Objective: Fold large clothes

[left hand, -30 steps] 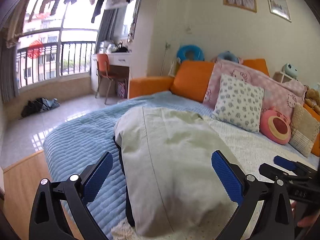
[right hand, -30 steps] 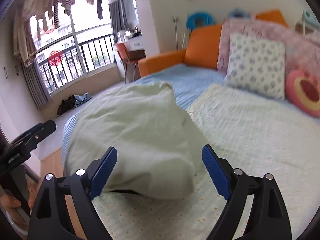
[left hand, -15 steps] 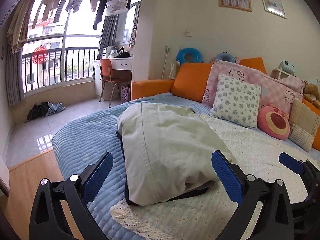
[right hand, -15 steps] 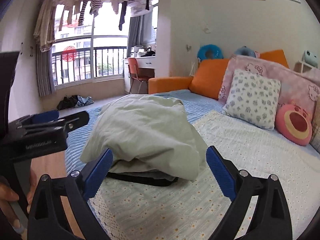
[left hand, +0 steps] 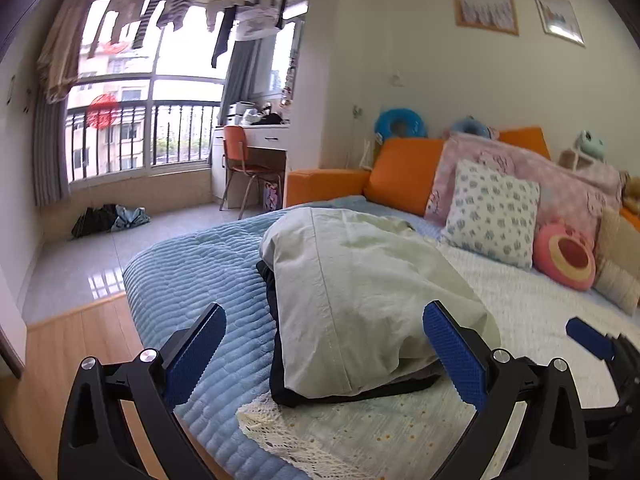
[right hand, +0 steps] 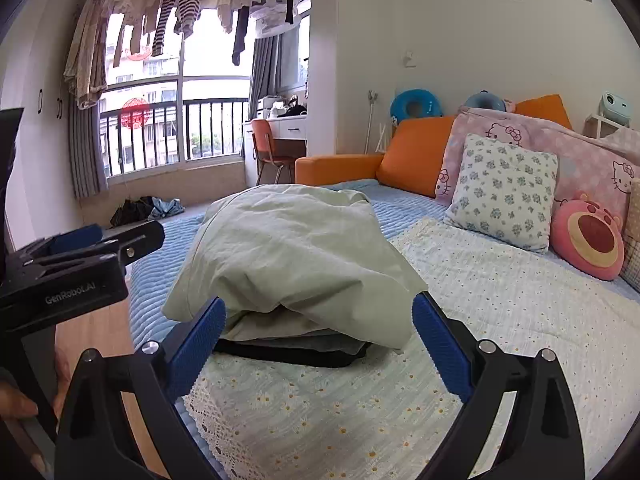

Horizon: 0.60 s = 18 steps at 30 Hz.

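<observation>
A pale green garment (left hand: 360, 292) lies folded in a bulky pile on the bed, on top of folded dark clothes (left hand: 348, 394). The same pile shows in the right wrist view (right hand: 296, 256) over the dark layers (right hand: 292, 354). My left gripper (left hand: 324, 354) is open and empty, held just short of the pile's near edge. My right gripper (right hand: 320, 346) is open and empty, also in front of the pile. The right gripper's blue tip (left hand: 588, 338) shows at the right of the left wrist view. The left gripper (right hand: 80, 264) shows at the left of the right wrist view.
The bed has a blue quilt (left hand: 192, 276) and a daisy-print sheet with lace edge (right hand: 500, 312). Pillows (right hand: 504, 192) and orange cushions (right hand: 416, 156) line the far side. Wood floor (left hand: 68, 352) lies left of the bed. A desk and chair (left hand: 244, 160) stand by the balcony window.
Both grippers have pulled back and risen away from the green pile, so more of the bed and room shows. Both stay open. The pile has not moved.
</observation>
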Motion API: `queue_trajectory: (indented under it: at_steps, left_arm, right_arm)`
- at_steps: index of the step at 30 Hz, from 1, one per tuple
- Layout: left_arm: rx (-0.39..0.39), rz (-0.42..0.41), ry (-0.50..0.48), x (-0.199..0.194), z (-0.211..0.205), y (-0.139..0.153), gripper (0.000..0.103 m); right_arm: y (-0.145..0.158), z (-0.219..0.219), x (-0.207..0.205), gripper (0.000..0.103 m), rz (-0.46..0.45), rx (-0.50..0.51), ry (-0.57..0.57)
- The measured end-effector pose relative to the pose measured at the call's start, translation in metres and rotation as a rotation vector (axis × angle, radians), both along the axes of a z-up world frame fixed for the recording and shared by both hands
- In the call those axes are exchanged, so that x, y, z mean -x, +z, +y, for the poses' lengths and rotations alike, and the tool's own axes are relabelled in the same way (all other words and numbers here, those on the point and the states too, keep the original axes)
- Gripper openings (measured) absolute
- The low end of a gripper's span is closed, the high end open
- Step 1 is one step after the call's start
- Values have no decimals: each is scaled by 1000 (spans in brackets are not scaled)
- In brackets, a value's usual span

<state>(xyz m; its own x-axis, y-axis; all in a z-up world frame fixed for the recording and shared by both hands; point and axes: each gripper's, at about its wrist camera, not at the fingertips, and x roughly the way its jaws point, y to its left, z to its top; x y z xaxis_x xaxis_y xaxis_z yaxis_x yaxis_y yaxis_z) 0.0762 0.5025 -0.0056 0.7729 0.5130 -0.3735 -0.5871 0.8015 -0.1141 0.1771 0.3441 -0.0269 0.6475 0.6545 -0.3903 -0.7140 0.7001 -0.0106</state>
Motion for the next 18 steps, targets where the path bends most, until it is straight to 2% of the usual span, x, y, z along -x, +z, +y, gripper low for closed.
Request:
queue_trajectory:
  at_steps: [3,18]
  left_arm:
    - [2,-12,5,1,2,-2,100]
    - [-14,30,-28,-9,2,-8,100]
  right_arm:
    - [-3,0,-1,93,4,-11,-2]
    - [-6,-4,-4,93,4,-46,-14]
